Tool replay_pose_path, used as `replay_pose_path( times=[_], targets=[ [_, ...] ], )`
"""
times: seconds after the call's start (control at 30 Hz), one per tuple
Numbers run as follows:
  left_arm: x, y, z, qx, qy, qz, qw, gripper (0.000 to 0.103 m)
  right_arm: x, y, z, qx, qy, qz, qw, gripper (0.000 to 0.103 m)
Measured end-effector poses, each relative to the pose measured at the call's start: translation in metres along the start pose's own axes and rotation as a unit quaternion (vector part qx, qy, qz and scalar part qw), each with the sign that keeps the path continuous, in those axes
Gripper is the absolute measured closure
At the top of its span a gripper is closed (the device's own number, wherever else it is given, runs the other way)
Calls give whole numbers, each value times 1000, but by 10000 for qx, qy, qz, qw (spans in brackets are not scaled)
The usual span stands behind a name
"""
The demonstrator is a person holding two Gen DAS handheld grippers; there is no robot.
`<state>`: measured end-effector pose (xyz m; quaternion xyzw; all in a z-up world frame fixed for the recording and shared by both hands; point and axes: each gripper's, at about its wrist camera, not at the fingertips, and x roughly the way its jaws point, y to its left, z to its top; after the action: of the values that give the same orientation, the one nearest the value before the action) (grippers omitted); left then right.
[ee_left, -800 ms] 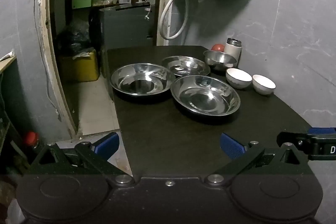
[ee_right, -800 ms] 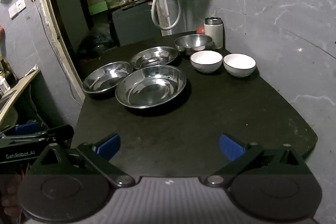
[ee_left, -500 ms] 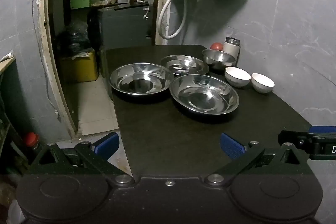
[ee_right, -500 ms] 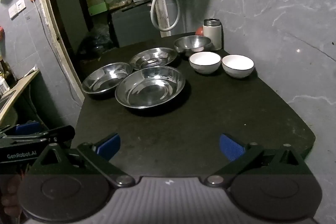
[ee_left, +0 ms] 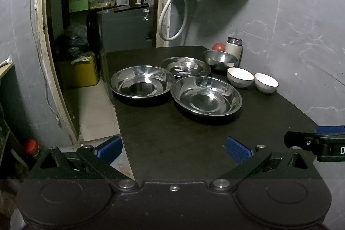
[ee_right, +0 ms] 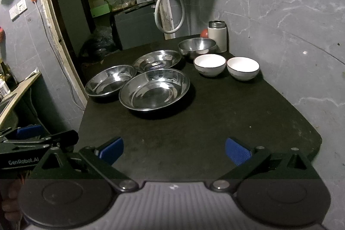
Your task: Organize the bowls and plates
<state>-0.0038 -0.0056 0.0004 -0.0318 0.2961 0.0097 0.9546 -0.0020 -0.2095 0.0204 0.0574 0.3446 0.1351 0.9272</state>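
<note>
- Three steel plates (ee_left: 206,96) cluster mid-surface at my 12 o'clock; steel bowl (ee_left: 220,59) and two white bowls (ee_left: 239,77) at 1 o'clock.
- My left tool (ee_left: 173,149) and right tool (ee_right: 174,149) hang released, empty, over the dark surface (ee_right: 194,133).

Shiny metal plates (ee_left: 206,96) — glossy white bowls (ee_right: 209,65) — matt black table (ee_right: 194,133).
</note>
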Motion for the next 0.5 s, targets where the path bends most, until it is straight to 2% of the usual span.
replay_pose_path(
  times=[0.5],
  targets=[
    [-6, -7, -3, 72, -15, -57, 10000, 1, -12, -6, -6, 39, -56, -57, 10000, 0]
  ],
)
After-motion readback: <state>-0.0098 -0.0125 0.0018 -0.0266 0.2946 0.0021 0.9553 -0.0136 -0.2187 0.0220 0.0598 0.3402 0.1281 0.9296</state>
